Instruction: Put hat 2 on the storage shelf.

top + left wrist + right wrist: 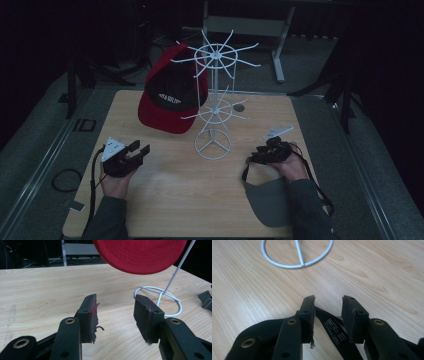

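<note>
A red and black cap [167, 100] hangs on the left side of a white wire rack [216, 75]; its red brim [140, 255] looms over the table in the left gripper view. My left gripper [140, 148] rests on the table left of the rack's ring base [212, 145], open, with nothing between the pads [115, 302]. A grey cap [267, 200] lies at the table's front right, by the person's right wrist. My right gripper [254, 158] points left over that cap's black strap [334, 332]. The strap runs between the parted jaws [328, 300], and the pads do not press on it.
The rack's ring base [297, 252] lies just ahead of the right gripper. A small dark round object [239, 107] sits on the table behind the rack. A cable loop [65, 179] lies on the floor to the left. The table's front edge [190, 235] is near the forearms.
</note>
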Demonstrator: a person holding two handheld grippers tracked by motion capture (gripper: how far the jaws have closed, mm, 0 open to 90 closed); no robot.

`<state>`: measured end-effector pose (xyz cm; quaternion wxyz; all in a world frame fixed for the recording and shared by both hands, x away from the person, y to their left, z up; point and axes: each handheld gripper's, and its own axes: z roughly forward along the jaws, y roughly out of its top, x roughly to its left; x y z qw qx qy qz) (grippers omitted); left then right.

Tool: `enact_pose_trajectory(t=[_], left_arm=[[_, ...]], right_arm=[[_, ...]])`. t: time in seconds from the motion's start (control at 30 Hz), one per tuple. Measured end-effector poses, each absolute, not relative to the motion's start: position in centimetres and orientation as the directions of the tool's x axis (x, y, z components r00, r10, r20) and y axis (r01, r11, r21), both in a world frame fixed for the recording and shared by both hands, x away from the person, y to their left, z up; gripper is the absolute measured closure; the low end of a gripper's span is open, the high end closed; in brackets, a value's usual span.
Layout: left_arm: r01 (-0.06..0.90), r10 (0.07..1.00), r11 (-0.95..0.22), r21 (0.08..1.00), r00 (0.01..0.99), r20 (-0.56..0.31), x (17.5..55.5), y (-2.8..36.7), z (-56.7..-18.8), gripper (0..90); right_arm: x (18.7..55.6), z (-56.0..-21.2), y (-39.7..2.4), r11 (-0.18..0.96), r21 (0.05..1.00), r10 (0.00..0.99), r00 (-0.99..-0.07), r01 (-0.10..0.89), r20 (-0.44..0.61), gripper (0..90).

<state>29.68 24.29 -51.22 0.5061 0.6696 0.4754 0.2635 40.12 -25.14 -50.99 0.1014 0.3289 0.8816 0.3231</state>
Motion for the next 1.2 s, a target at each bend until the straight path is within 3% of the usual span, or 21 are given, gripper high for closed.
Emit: enact_pose_trajectory(t=[0.2, 0.43, 0.8, 0.97, 1.2], left_arm=[[0.371, 0.904, -0.032, 0.928, 0.406, -0.131, 29.7, 24.4, -51.2, 54.0], [0.375, 0.905, -0.025, 0.927, 0.403, -0.139, 29.7, 24.4, -51.3, 53.7], [0.373, 0.906, -0.020, 0.927, 0.398, -0.141, 29.7, 24.5, -51.3, 53.3], [0.375, 0.906, -0.022, 0.927, 0.400, -0.141, 29.7, 24.5, -51.3, 53.3], [0.375, 0.906, -0.020, 0.927, 0.400, -0.142, 29.7, 24.5, -51.3, 52.9]], right_arm=[[40.3, -51.2, -24.9, 0.598, 0.626, 0.612, -0.790, 0.501, 0.046, 58.9], [40.3, -52.0, -24.4, 0.660, 0.572, 0.570, -0.821, 0.486, 0.040, 66.7], [40.3, -52.5, -24.1, 0.702, 0.535, 0.563, -0.826, 0.470, -0.014, 68.7], [40.5, -51.5, -24.2, 0.665, 0.590, 0.577, -0.816, 0.458, -0.016, 63.6], [41.0, -52.0, -23.6, 0.699, 0.550, 0.542, -0.840, 0.456, 0.007, 57.3]])
